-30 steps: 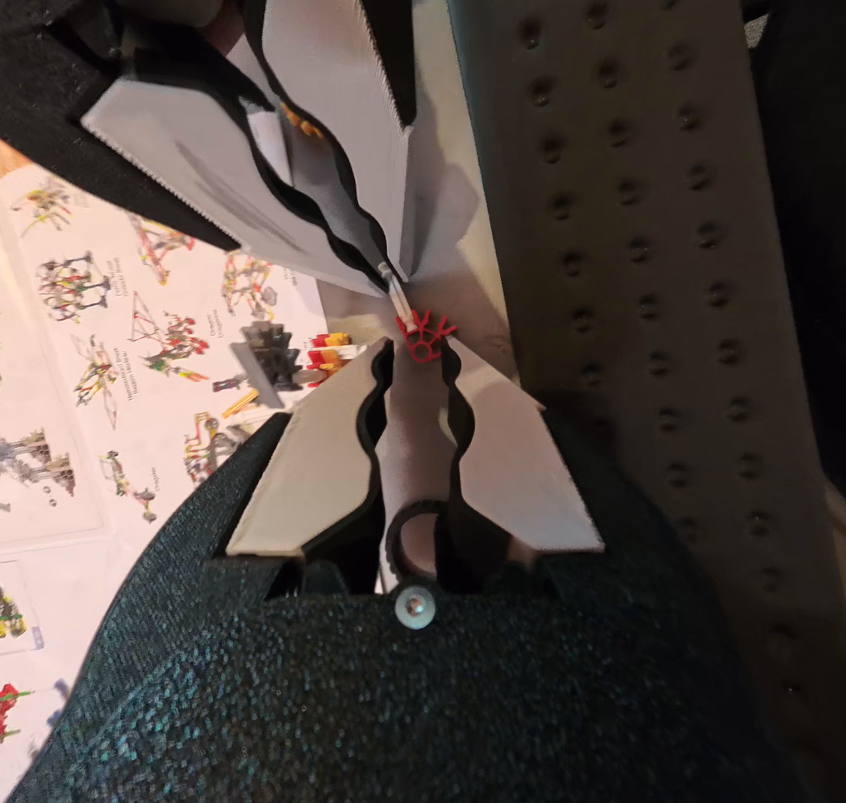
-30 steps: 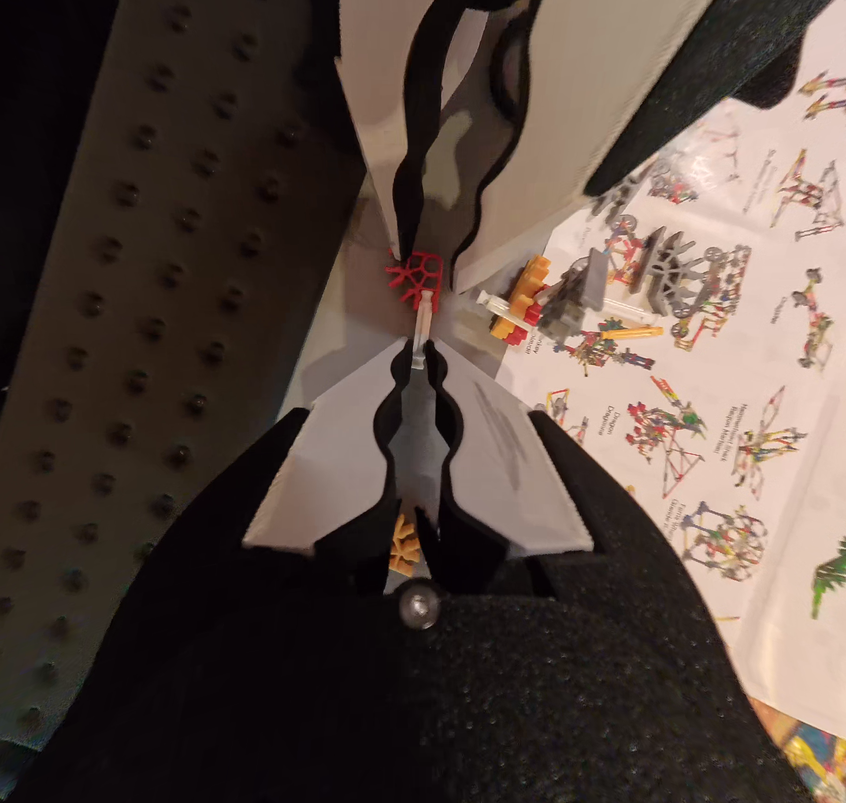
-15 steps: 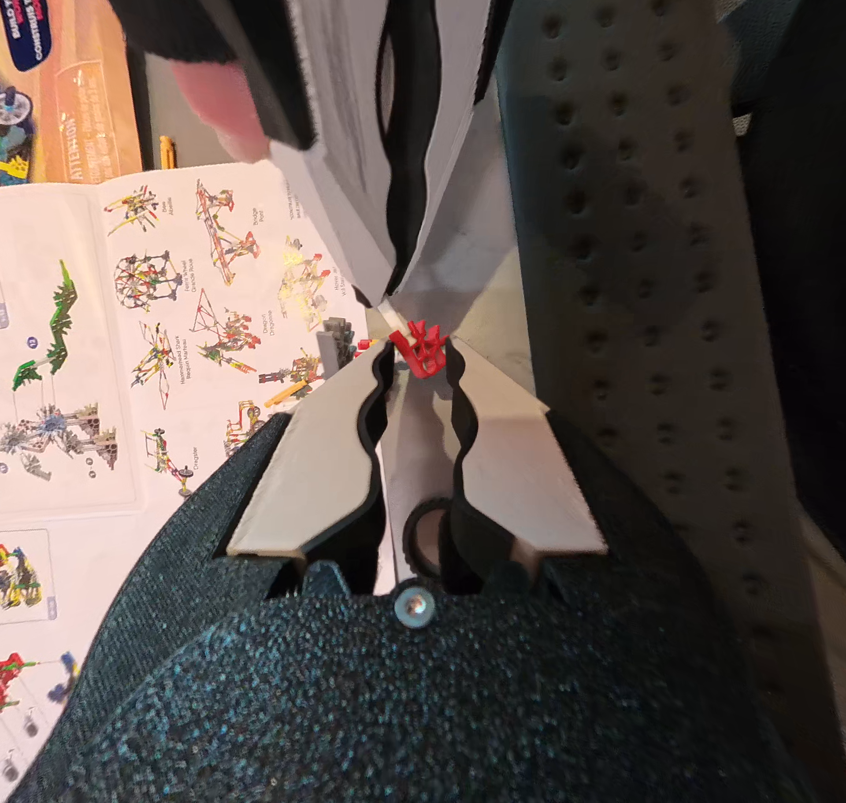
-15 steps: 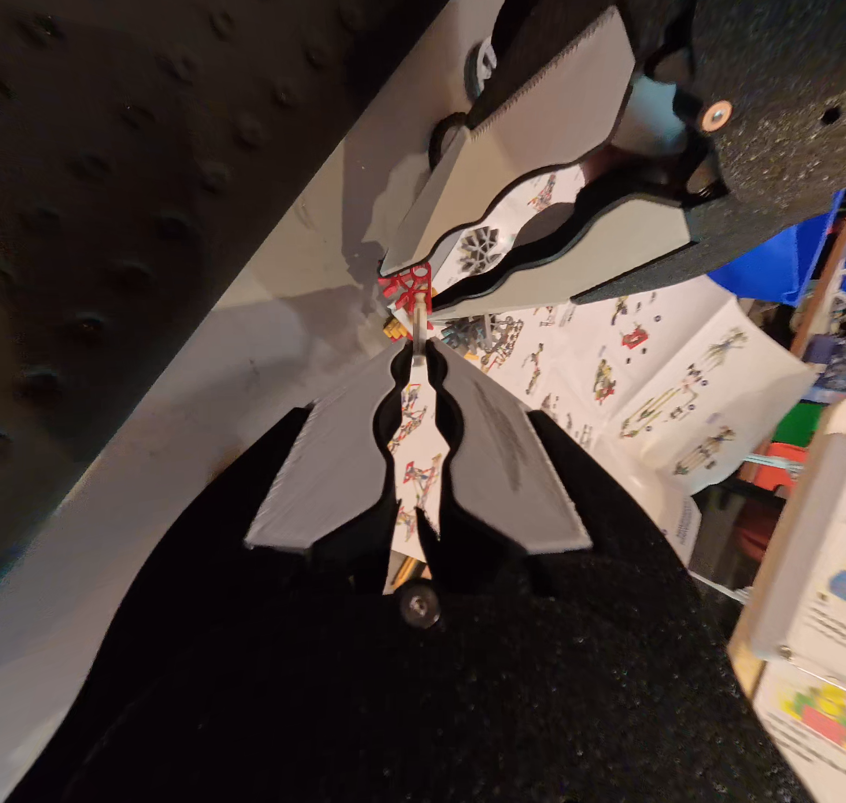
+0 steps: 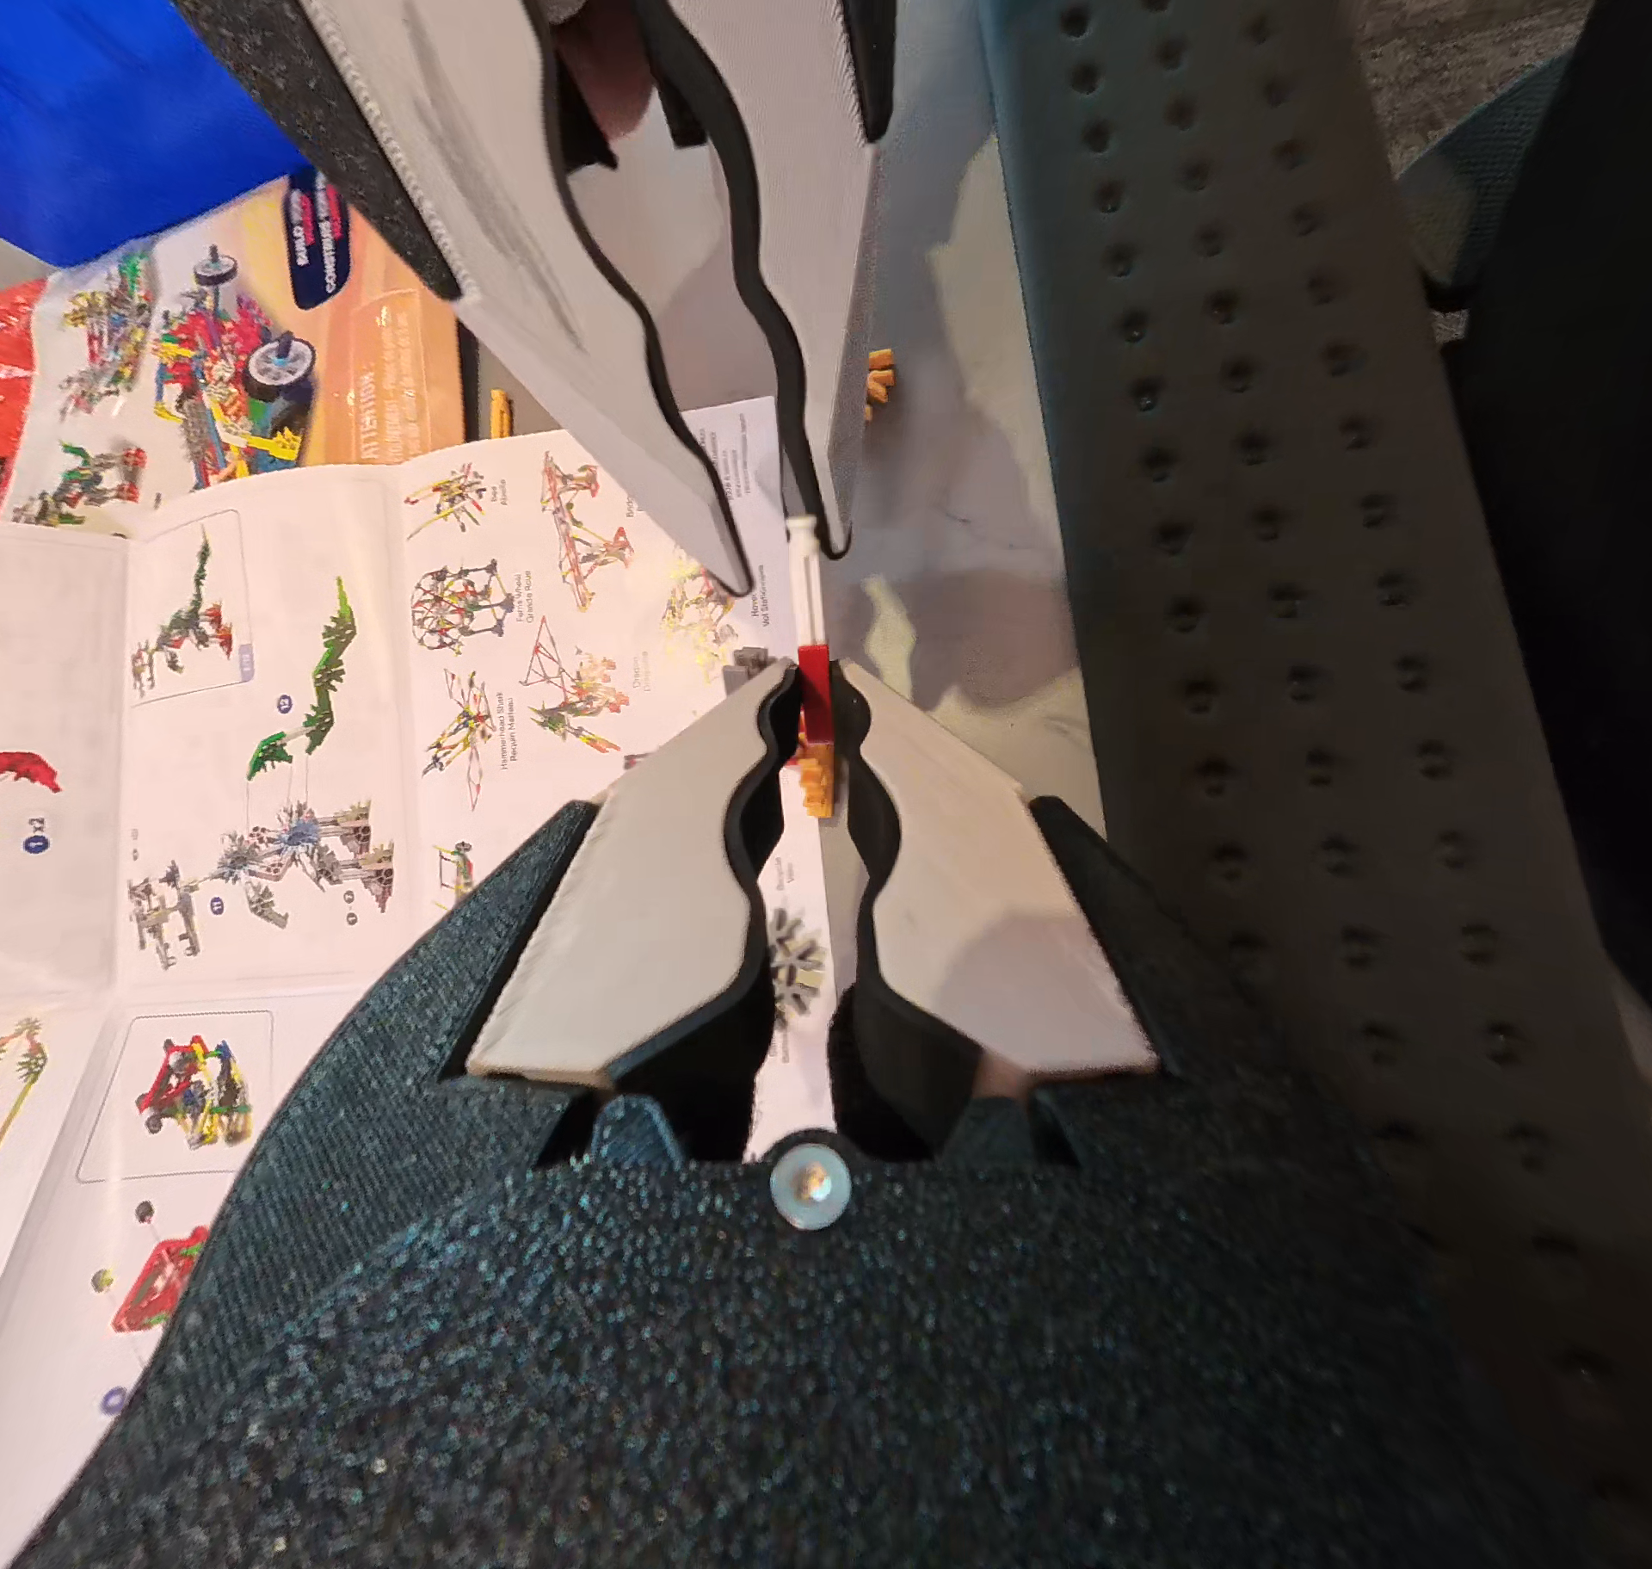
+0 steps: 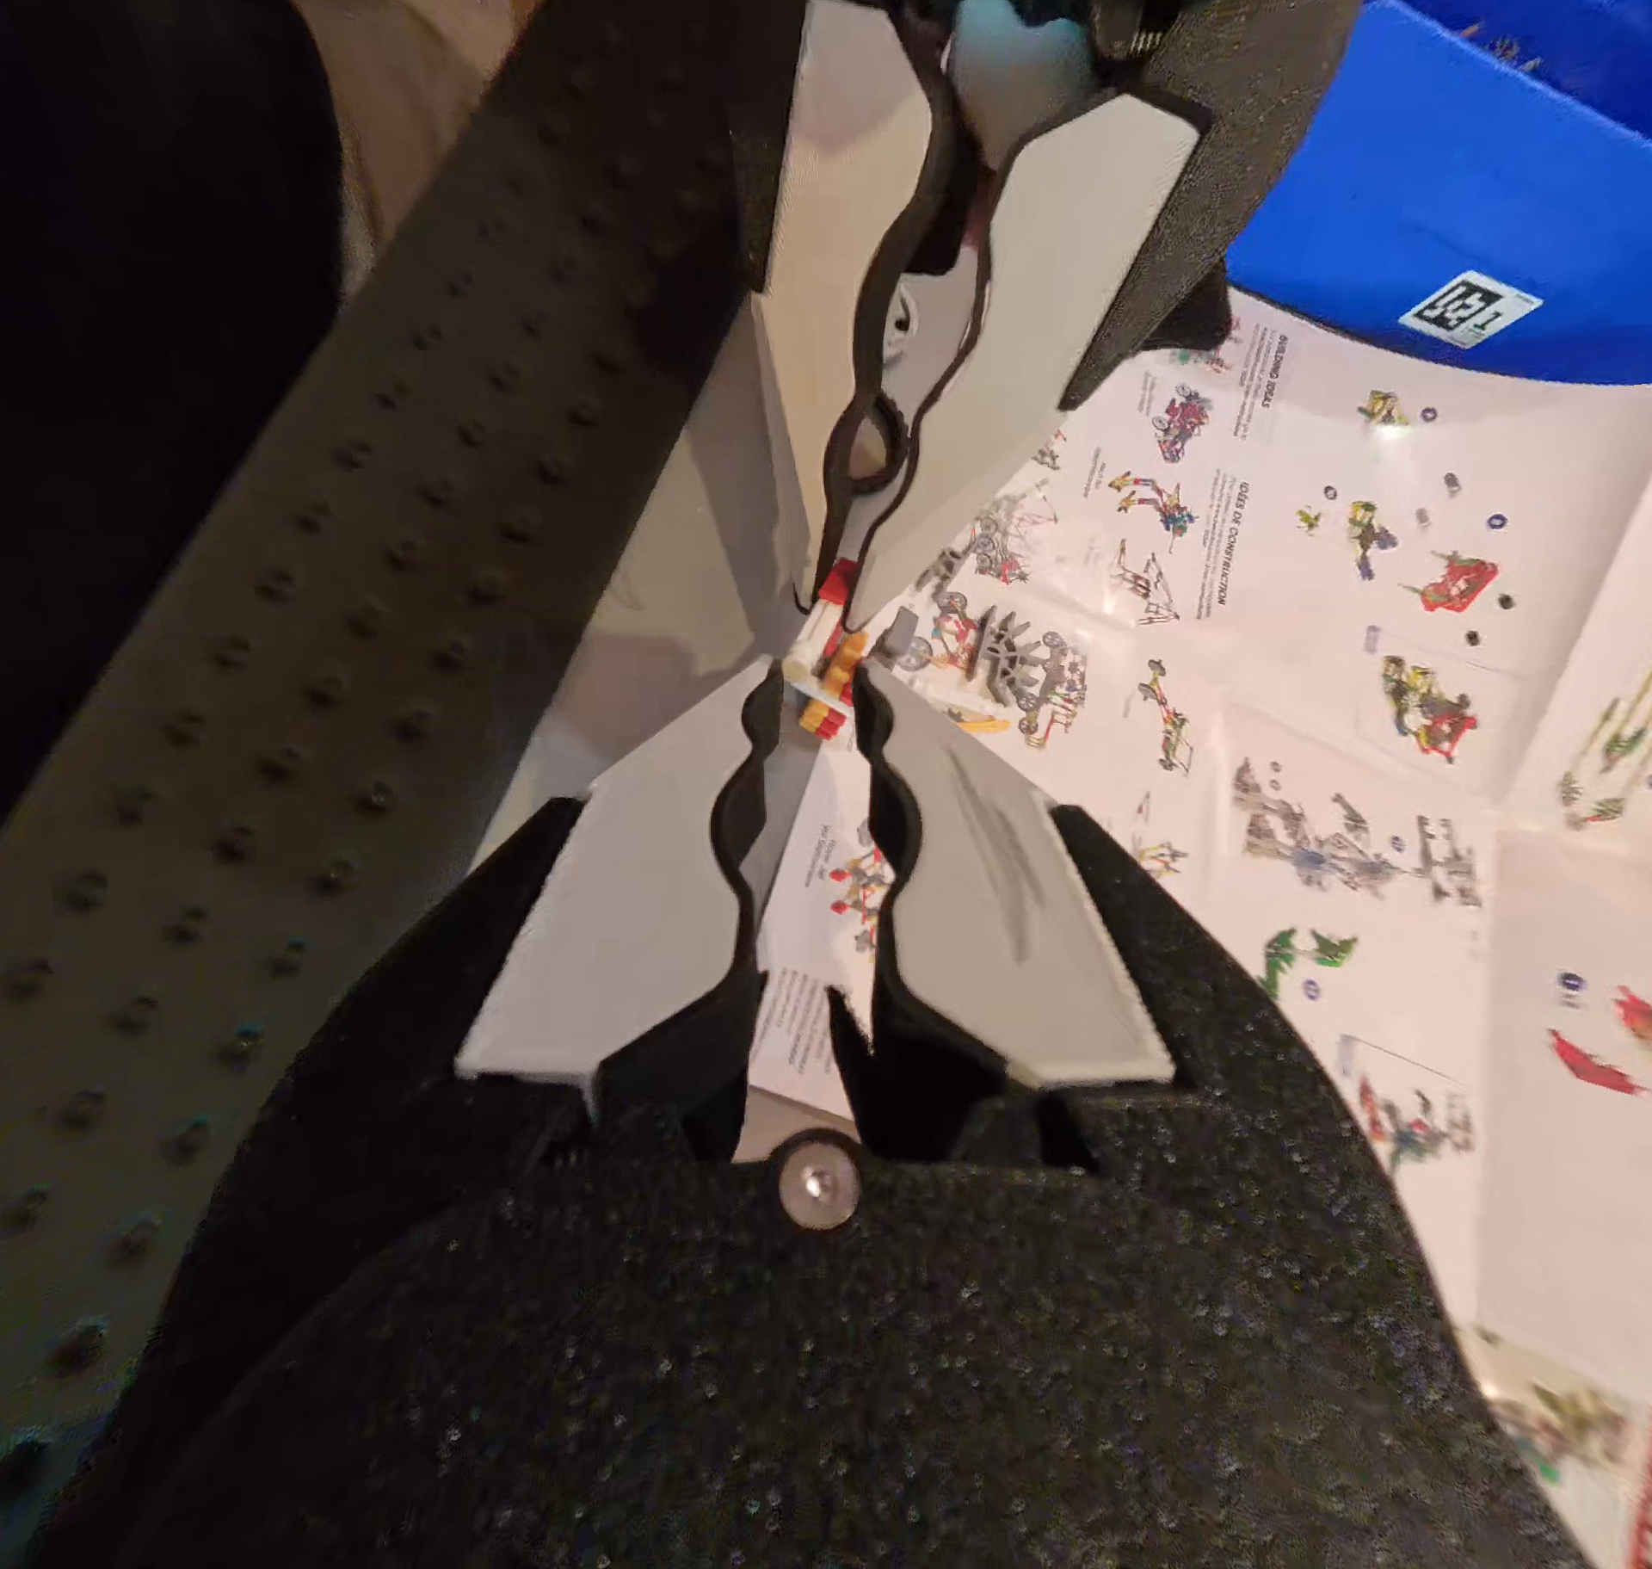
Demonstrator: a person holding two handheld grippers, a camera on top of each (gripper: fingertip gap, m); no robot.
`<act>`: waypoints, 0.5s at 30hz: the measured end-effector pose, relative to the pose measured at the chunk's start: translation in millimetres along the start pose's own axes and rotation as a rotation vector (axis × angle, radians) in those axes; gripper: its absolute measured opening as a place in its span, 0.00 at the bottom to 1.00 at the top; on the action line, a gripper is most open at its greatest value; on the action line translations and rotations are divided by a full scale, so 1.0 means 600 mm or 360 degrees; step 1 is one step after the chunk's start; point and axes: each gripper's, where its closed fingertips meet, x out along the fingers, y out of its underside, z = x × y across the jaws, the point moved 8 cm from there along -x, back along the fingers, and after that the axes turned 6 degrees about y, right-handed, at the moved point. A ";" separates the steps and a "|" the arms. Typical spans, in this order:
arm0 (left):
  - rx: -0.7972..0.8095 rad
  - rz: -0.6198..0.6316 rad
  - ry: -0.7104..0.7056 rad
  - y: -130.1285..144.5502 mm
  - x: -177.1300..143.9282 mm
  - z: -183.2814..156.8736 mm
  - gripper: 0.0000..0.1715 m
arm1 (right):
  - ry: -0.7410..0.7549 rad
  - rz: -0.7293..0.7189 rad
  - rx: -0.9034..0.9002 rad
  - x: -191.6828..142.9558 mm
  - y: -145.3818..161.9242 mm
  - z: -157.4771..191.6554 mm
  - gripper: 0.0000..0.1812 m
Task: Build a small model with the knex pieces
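A: Red connector (image 5: 814, 690) — where does it sit?

B: At the centre of the left wrist view, clenched between the tips of the left tool (image 5: 815, 677) and held above the bench (image 5: 939, 498). A white rod (image 5: 804, 583) stands out of it, and looks seated in one of its slots.

A: And the right tool (image 6: 813, 677)?

B: It reaches in from the upper left of that same frame, tip to tip with the left one. Its jaws stand parted, wider than the rod's free end between them — released, as far as I can judge.

A: What lies around them?

B: An illustrated instruction sheet (image 5: 358, 721) fills the left side, and a small yellow-and-red assembly (image 6: 827, 712) shows just behind the tips. A blue bin (image 6: 1475, 185) is at the upper right of the right wrist view. A dark perforated panel (image 5: 1251, 542) runs down the right of the left wrist view.
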 end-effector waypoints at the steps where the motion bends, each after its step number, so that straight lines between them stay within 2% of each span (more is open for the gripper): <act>1: -0.0003 -0.0009 -0.0004 0.000 -0.001 0.001 0.03 | -0.0024 -0.0031 0.0029 0.000 -0.001 0.000 0.05; 9: -0.0054 -0.0104 0.0060 -0.002 -0.005 0.001 0.04 | -0.0086 -0.0145 0.0208 -0.007 -0.011 -0.009 0.03; 15: 0.0046 0.0059 0.0068 0.011 0.016 -0.012 0.05 | -0.0103 -0.0067 0.0241 0.016 -0.012 0.002 0.03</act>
